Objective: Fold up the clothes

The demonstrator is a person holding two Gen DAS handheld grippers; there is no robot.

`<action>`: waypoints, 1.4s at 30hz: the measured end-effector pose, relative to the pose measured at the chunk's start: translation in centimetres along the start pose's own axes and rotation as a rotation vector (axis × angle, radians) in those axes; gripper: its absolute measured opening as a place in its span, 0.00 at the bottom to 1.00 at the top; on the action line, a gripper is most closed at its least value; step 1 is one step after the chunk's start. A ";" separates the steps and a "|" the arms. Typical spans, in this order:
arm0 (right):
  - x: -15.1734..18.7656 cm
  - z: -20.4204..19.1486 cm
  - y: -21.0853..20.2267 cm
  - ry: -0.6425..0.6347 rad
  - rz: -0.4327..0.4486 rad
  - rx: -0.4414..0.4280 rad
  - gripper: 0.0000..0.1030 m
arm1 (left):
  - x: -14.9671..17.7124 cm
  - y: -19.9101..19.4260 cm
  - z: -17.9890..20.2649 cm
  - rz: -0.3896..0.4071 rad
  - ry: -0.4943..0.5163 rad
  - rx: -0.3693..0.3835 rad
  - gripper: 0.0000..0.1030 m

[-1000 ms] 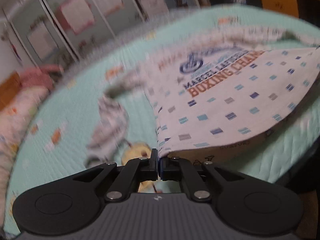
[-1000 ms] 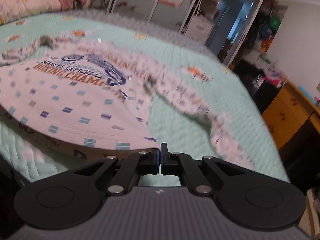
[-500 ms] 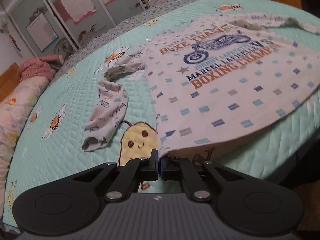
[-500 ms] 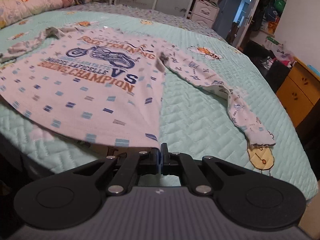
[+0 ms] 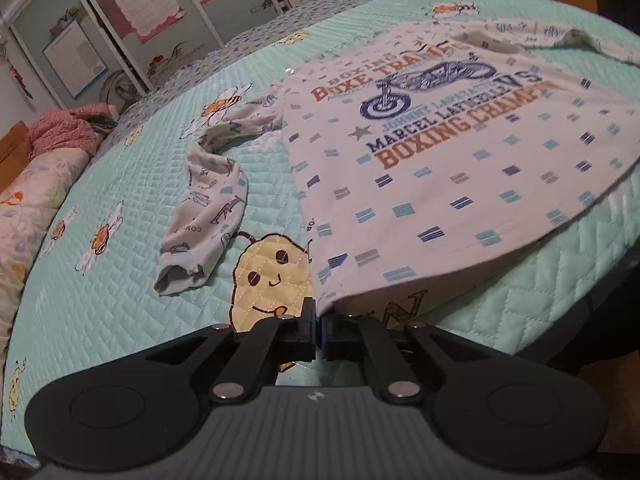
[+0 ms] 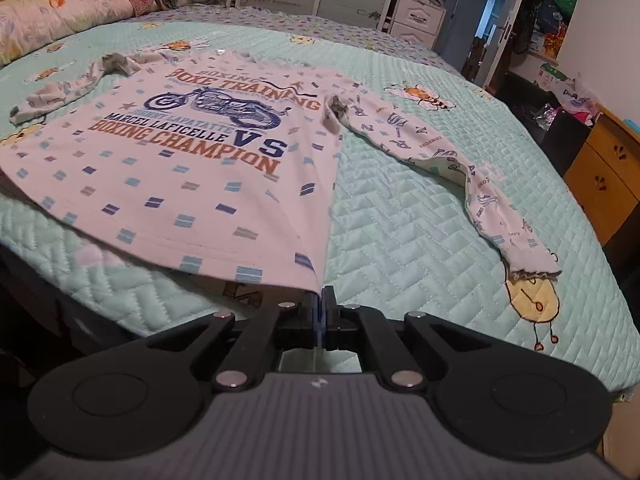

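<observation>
Bedroom, green quilted bed [image 5: 120, 312]. Left claw [image 5: 319, 320] pinches one hem corner of shirt [image 5: 440, 168]; right claw [image 6: 321, 306] pinches the other corner, both pressed together on cloth. Shirt lies print up, spread on the bed, hem slightly lifted. Sleeves [image 6: 460, 172] lie out to the sides. No fold made yet; all folding is left.

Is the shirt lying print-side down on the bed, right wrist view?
No. The shirt lies print-side up on the quilt, motorcycle graphic and BOXING CHAMPION lettering facing the camera.
</observation>
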State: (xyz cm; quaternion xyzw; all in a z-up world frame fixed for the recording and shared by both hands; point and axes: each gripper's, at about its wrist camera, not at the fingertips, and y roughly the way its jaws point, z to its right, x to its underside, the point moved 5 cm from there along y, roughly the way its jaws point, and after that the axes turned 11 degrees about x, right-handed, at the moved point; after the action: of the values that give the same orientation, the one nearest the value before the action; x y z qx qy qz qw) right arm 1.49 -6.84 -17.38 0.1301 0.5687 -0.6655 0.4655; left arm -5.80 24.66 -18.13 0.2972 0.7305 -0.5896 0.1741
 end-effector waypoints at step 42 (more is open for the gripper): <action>-9.2 4.9 15.4 0.629 -0.119 -0.365 0.16 | -6.1 5.4 1.6 0.010 -0.443 0.355 0.43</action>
State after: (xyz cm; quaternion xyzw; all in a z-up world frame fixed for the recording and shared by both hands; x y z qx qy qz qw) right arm 19.94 -5.58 -19.09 0.2099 0.7999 -0.5067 0.2439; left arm 2.12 22.42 -18.91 0.1905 0.5586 -0.7580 0.2776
